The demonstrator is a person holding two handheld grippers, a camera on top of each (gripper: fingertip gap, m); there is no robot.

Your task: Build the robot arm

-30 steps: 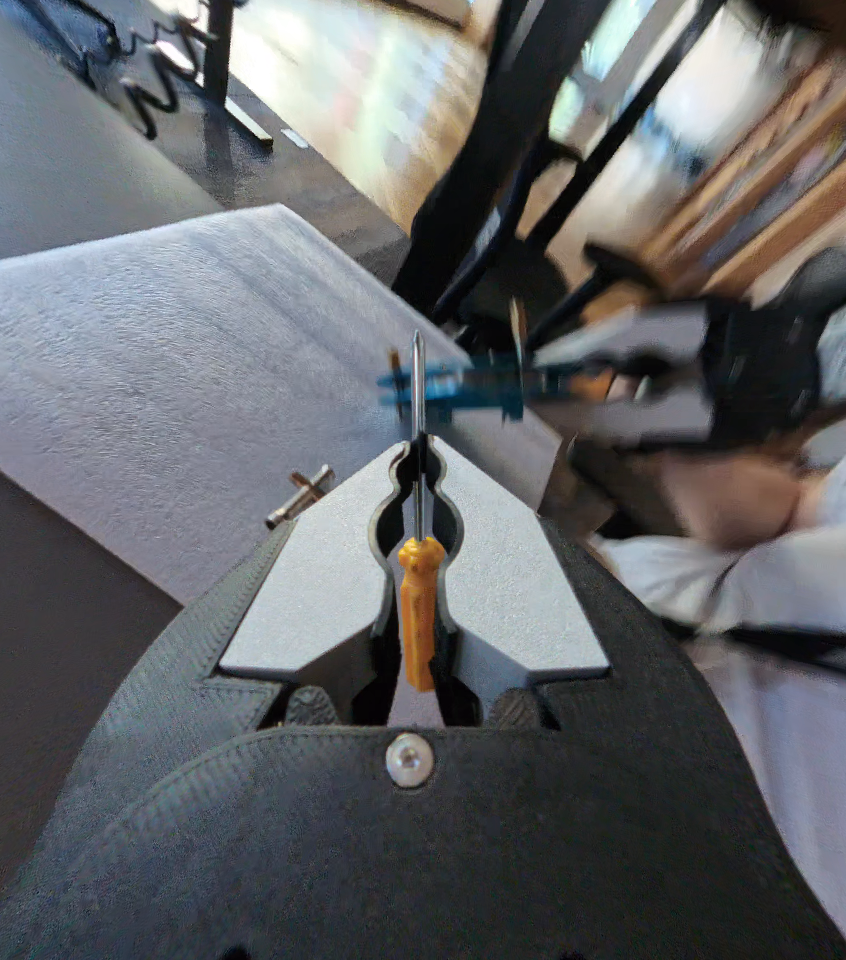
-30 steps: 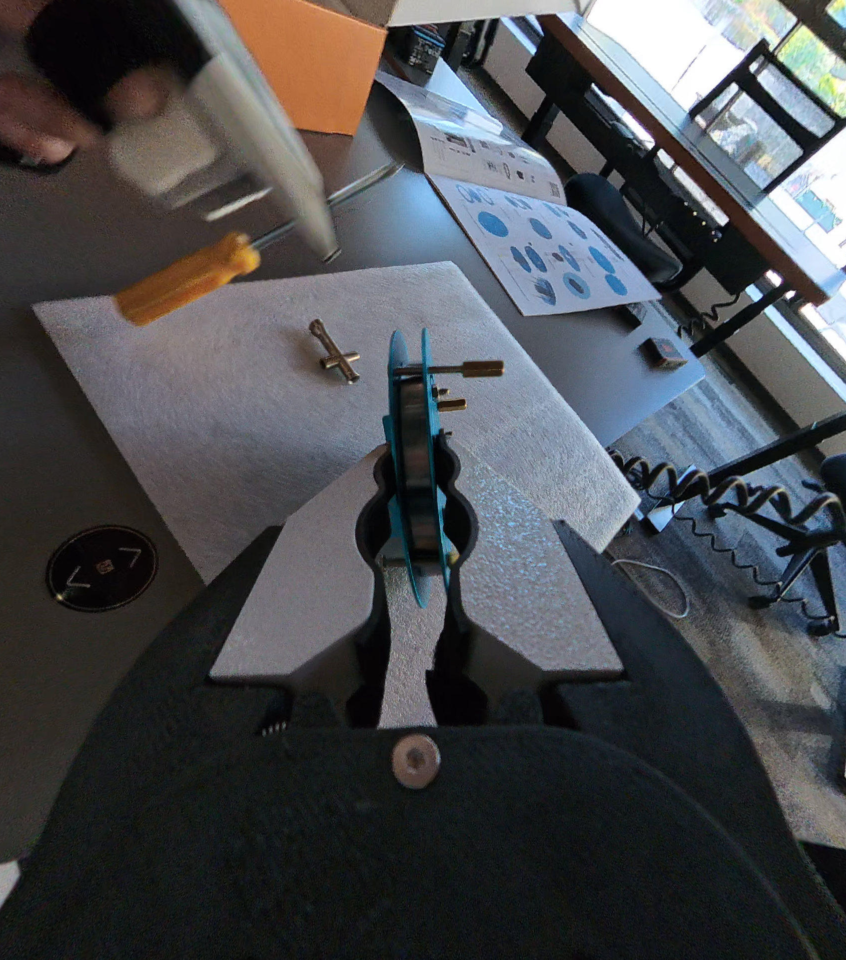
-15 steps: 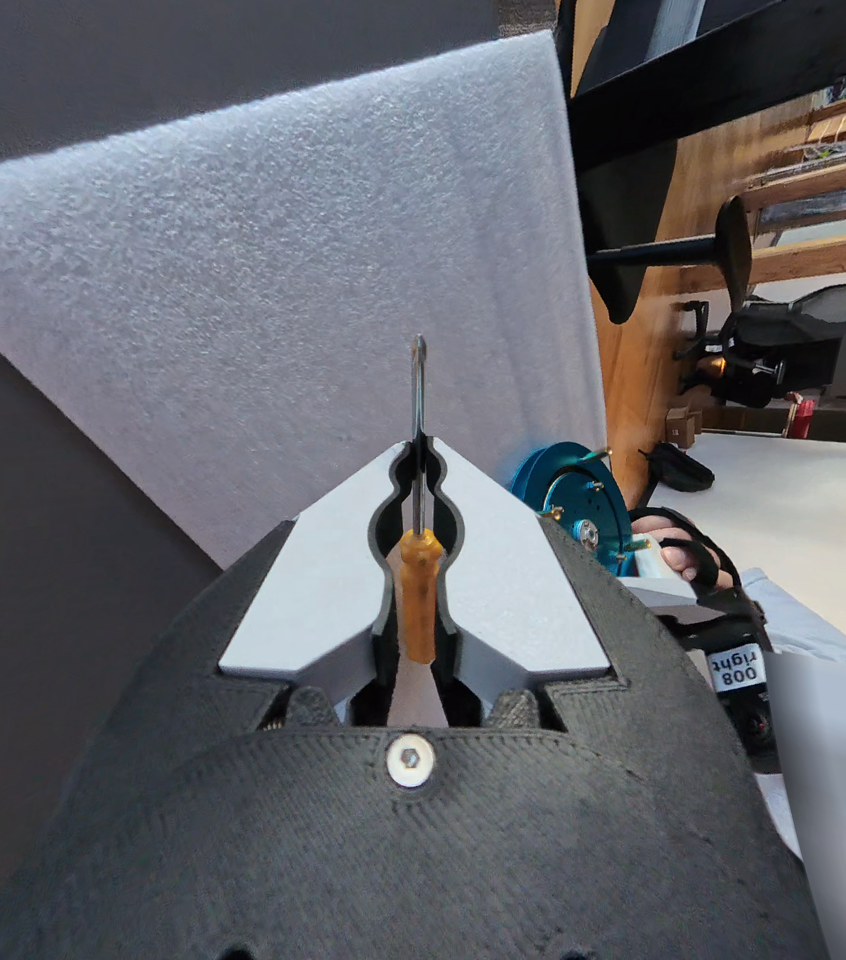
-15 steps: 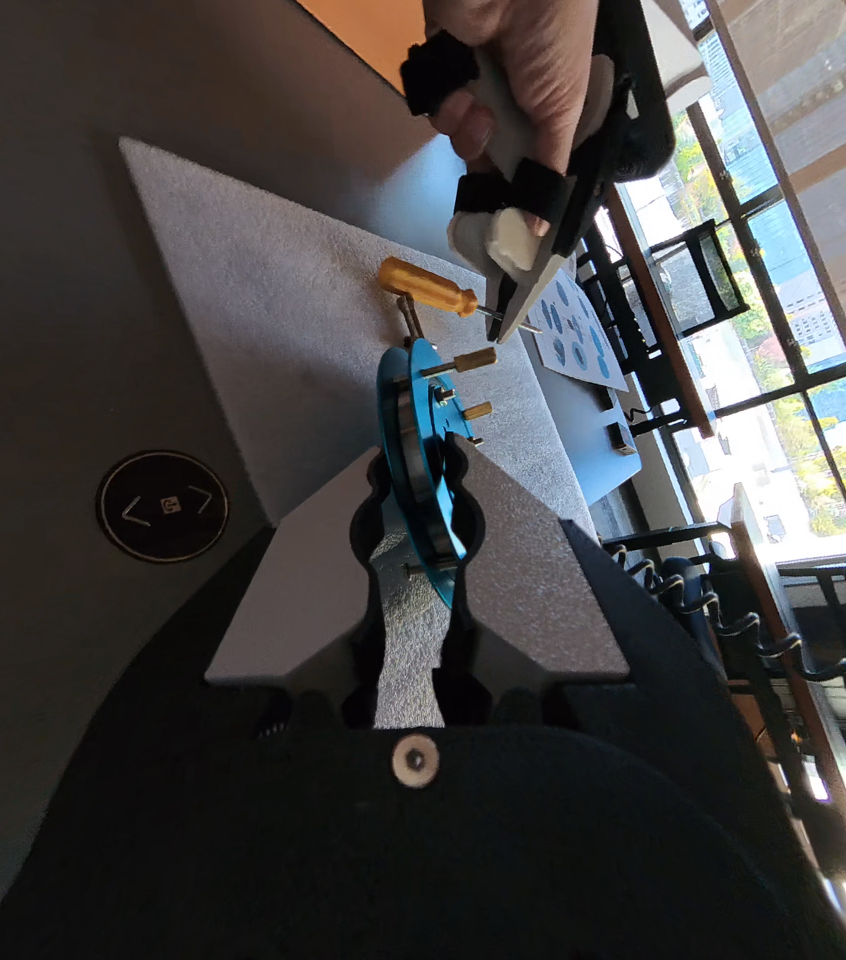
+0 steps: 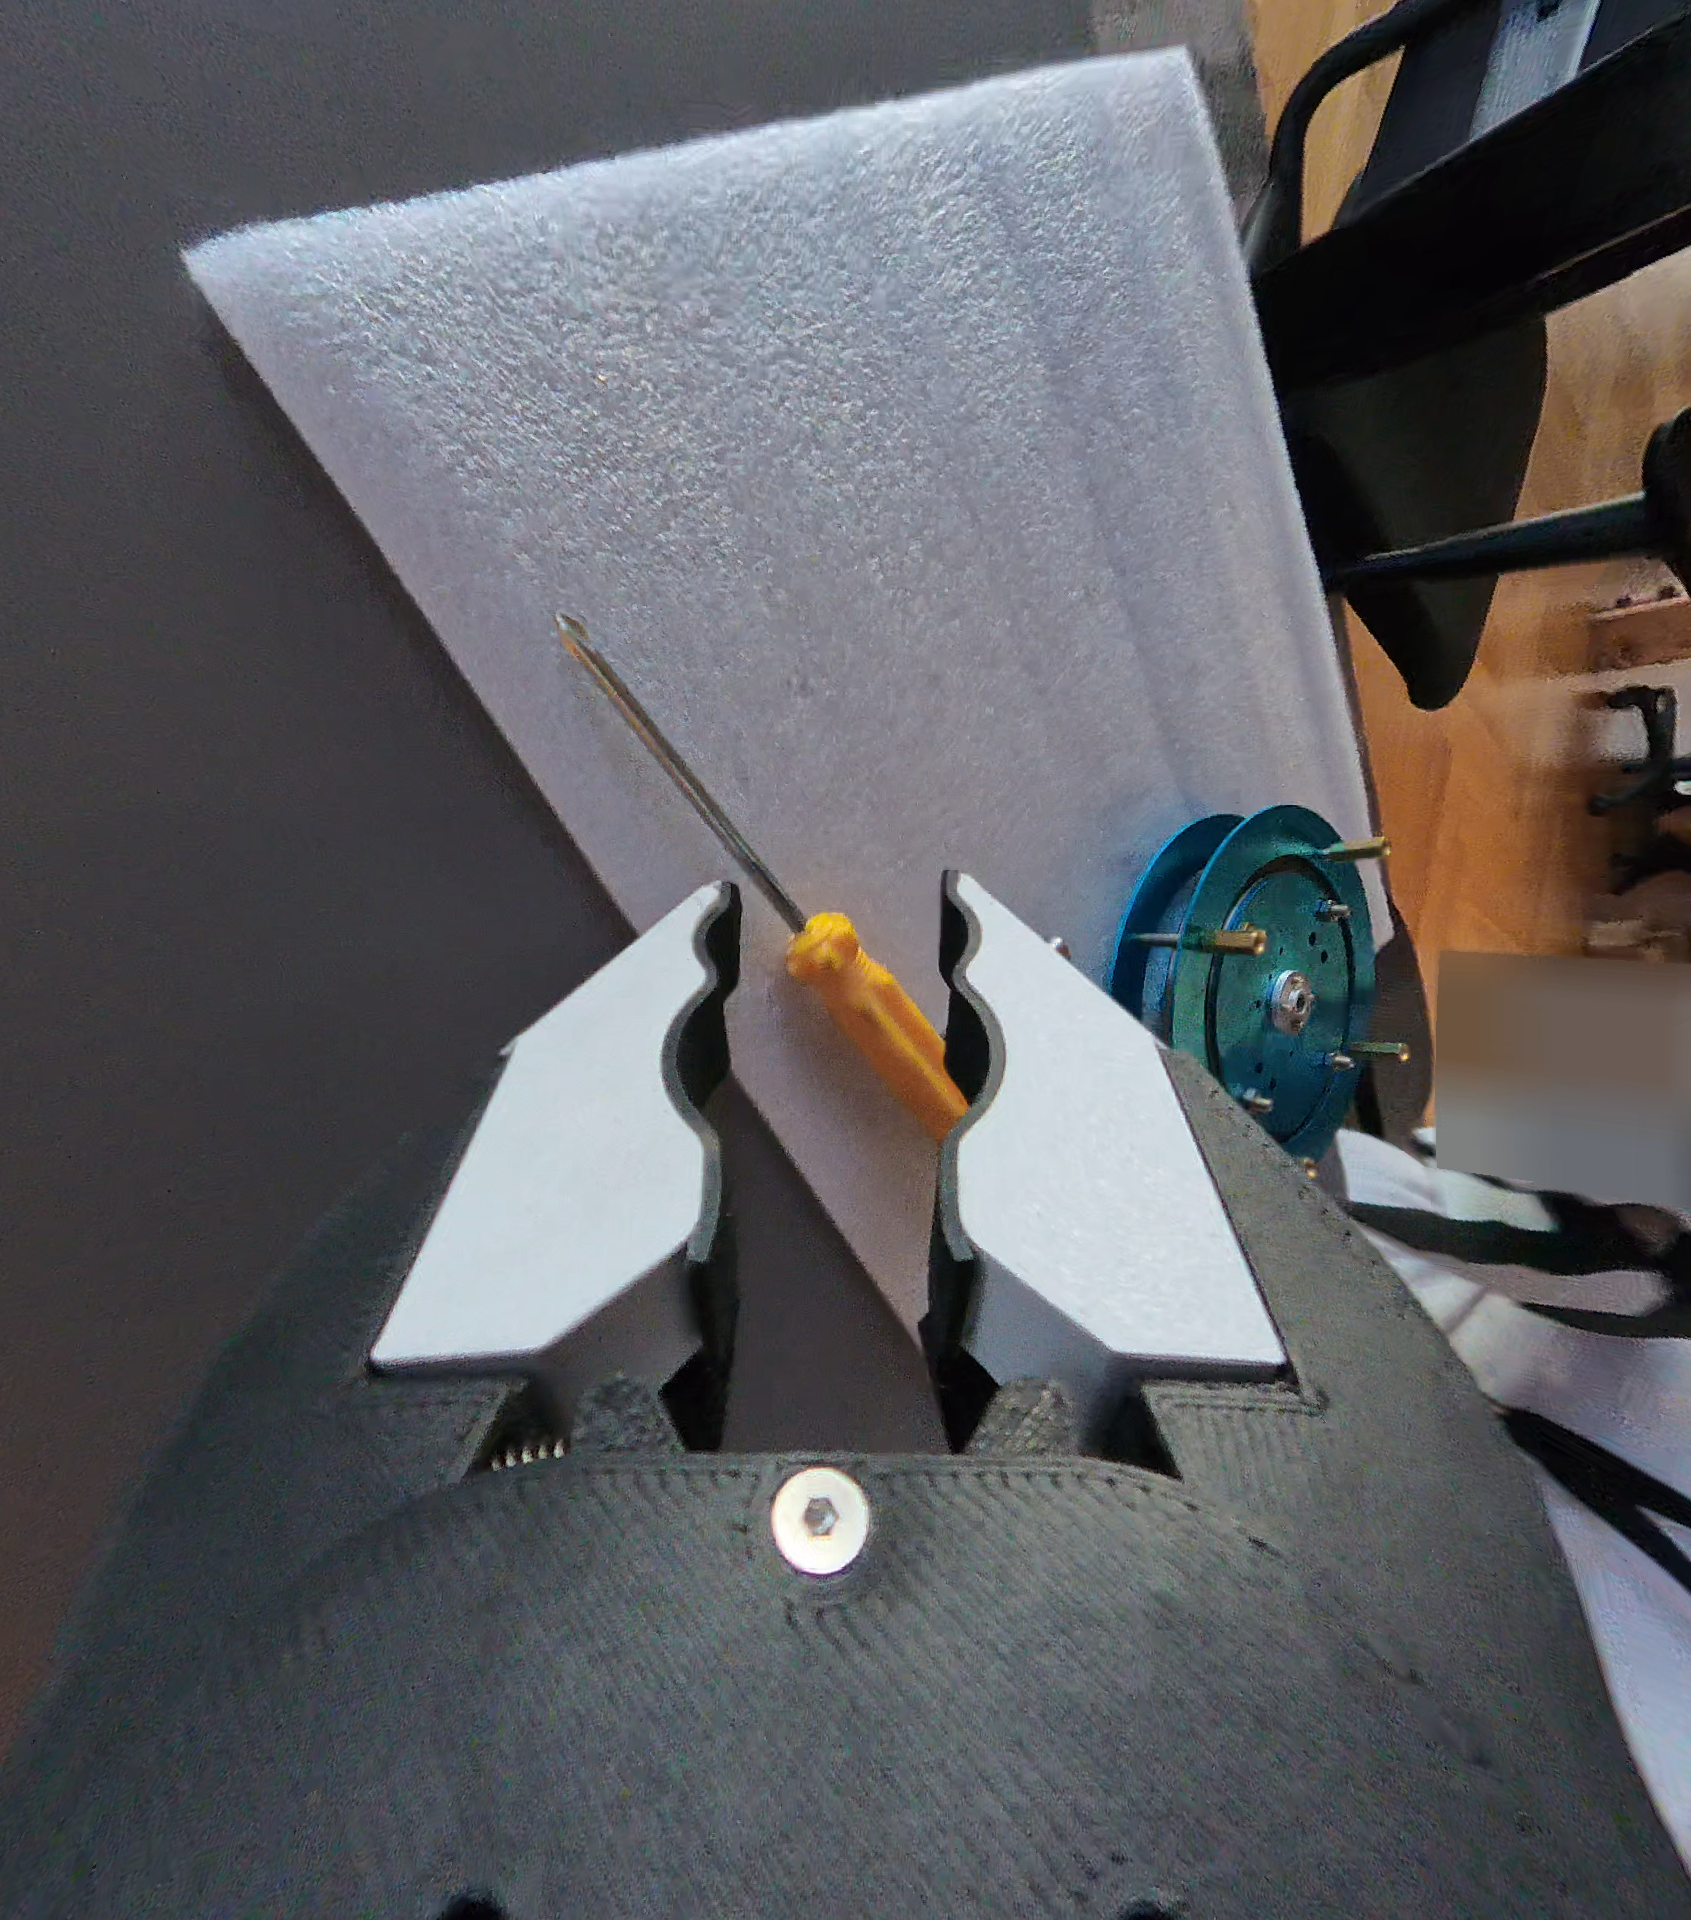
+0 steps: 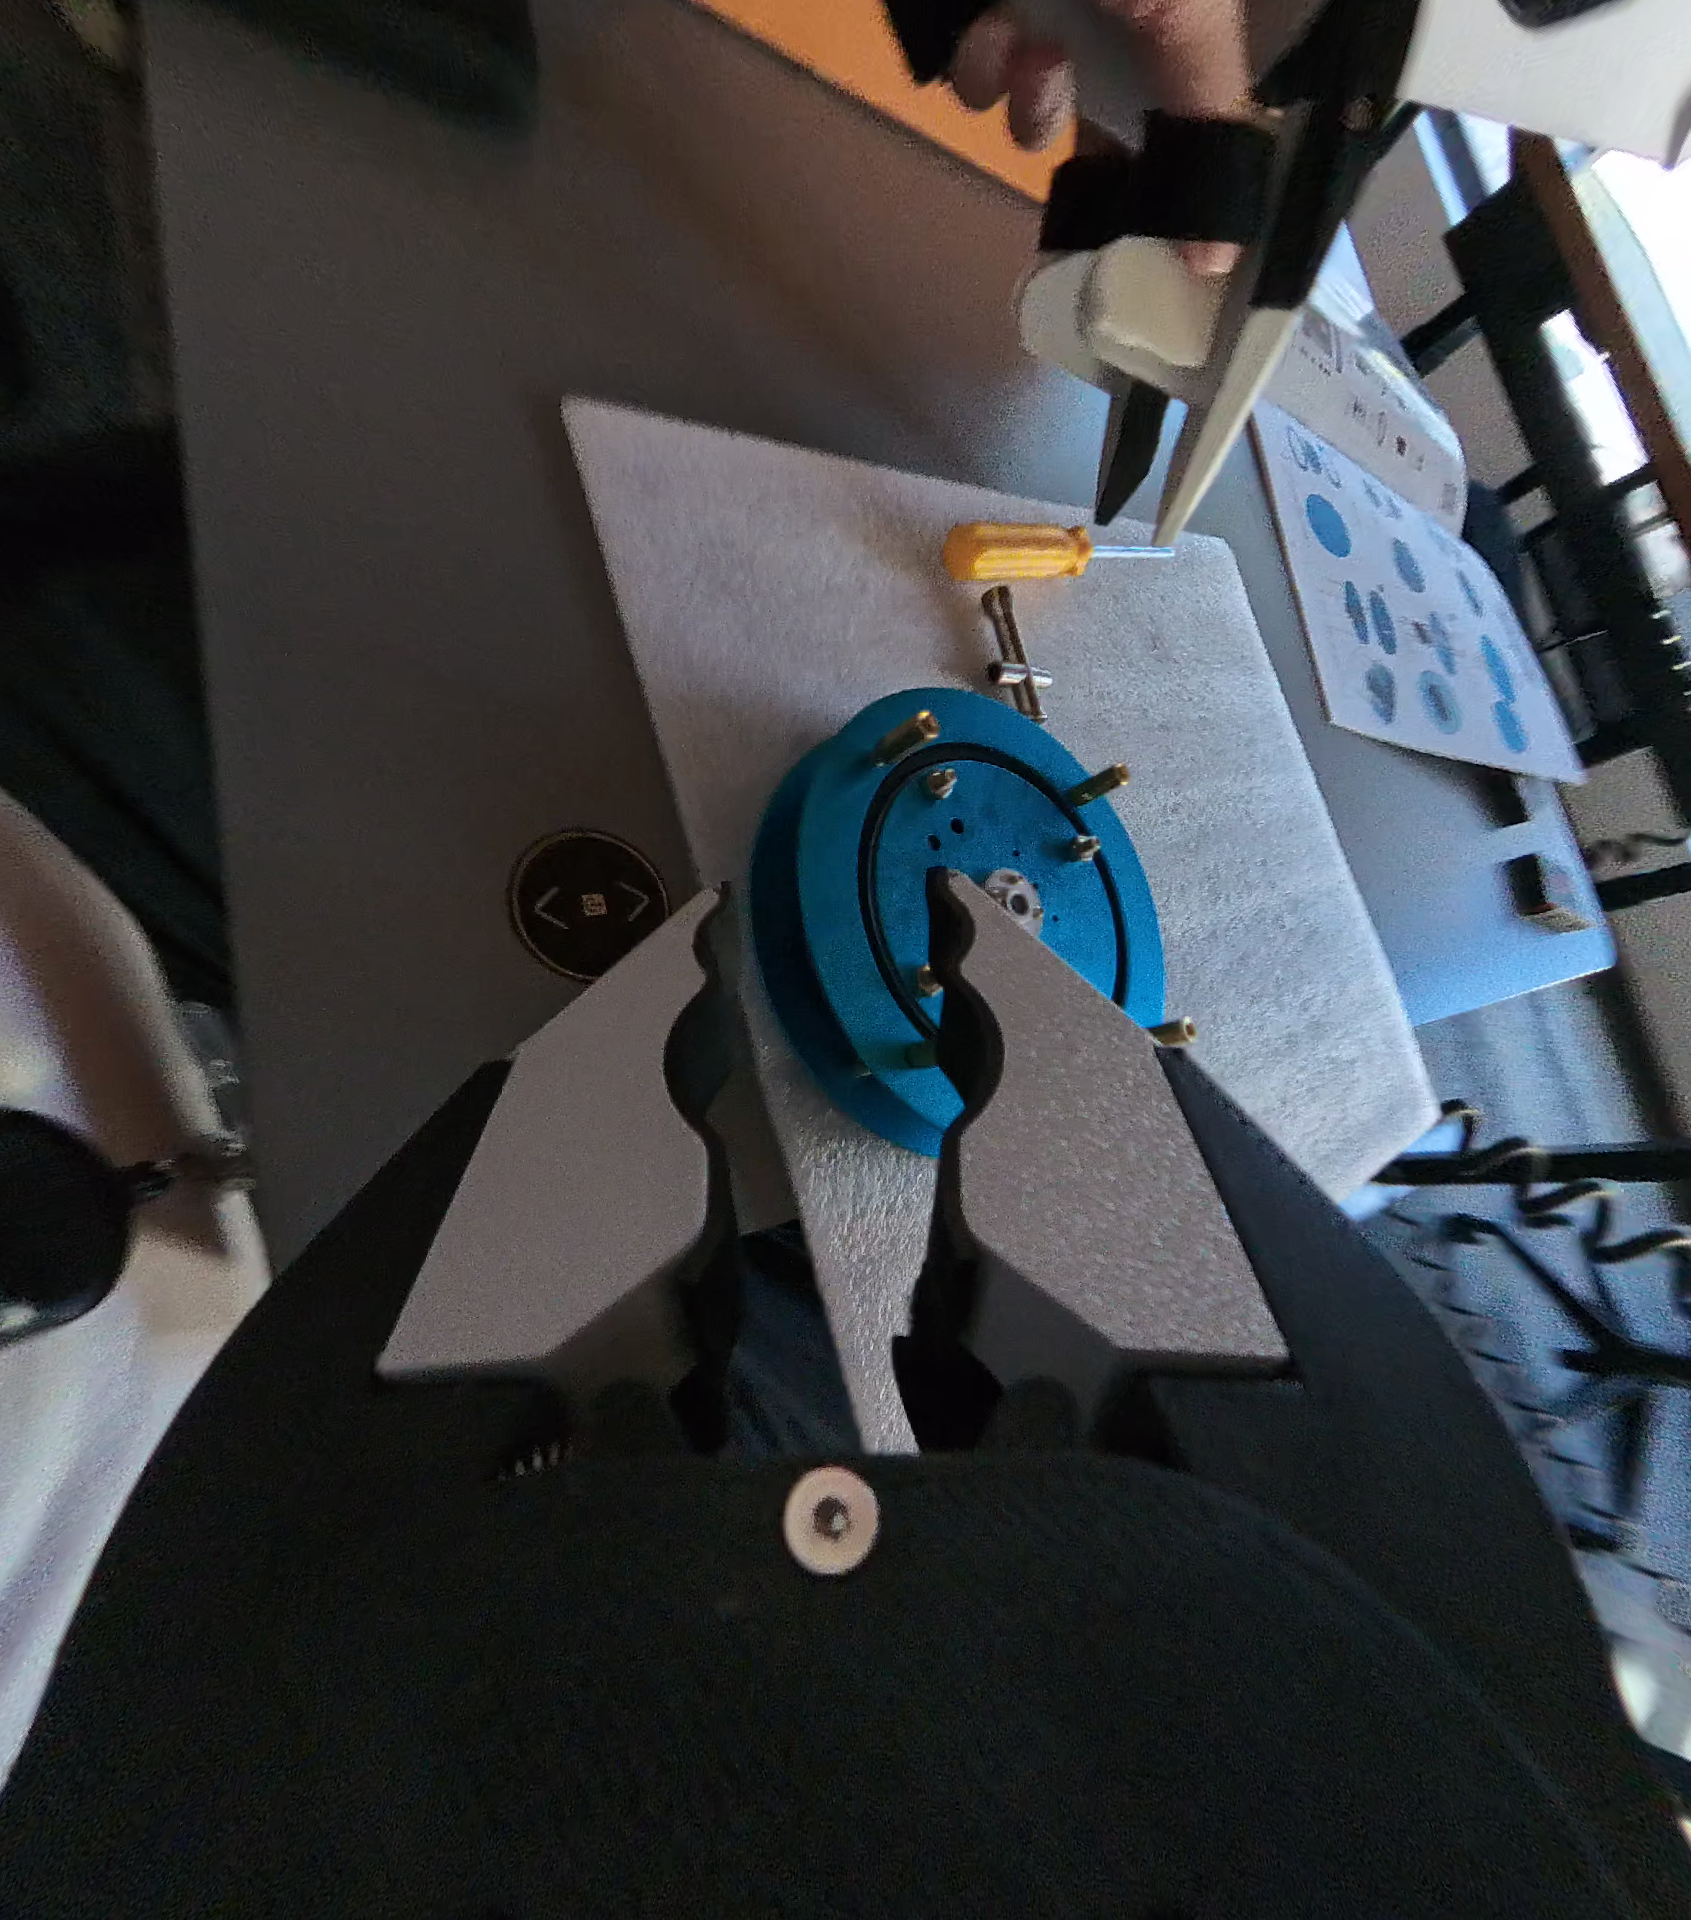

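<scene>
My left tool has its jaws spread wide and grips nothing; the yellow-handled screwdriver lies on the white foam mat between them, its handle end just beside one finger. My right tool is parted too and empty, over the blue disc assembly with brass standoffs, which rests on the mat near its worktop-edge side. A small metal cross wrench lies between disc and screwdriver. The mat sits on the grey worktop.
</scene>
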